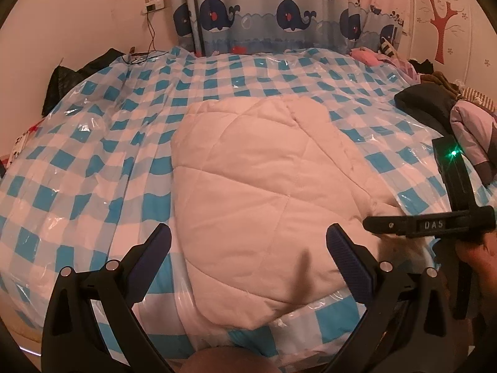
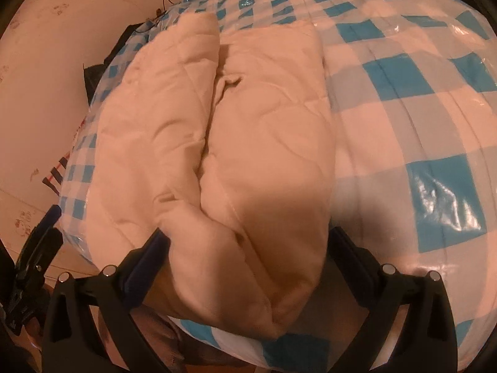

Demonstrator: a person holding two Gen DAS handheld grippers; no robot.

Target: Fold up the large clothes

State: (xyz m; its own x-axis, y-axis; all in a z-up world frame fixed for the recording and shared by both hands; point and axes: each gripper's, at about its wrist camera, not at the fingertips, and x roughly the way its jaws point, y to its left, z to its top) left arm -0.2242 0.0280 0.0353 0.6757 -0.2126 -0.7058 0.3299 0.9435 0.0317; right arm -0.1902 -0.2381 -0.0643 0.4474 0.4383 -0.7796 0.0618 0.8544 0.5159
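A cream quilted garment (image 1: pixel 264 186) lies folded on a bed with a blue-and-white check cover (image 1: pixel 93 171). My left gripper (image 1: pixel 248 248) is open, hovering over the garment's near edge with nothing between its fingers. My right gripper (image 1: pixel 391 227) shows at the garment's right corner in the left wrist view. In the right wrist view the garment (image 2: pixel 217 140) shows two padded folds with a crease between them; the right gripper (image 2: pixel 248 248) is wide open, and the garment's near end bulges between its fingers.
A pile of dark and pink clothes (image 1: pixel 450 108) lies at the bed's right edge. A black bag (image 1: pixel 68 77) sits at the back left by the wall. A whale-print curtain (image 1: pixel 279 15) hangs behind the bed. The cover is glossy plastic (image 2: pixel 435 192).
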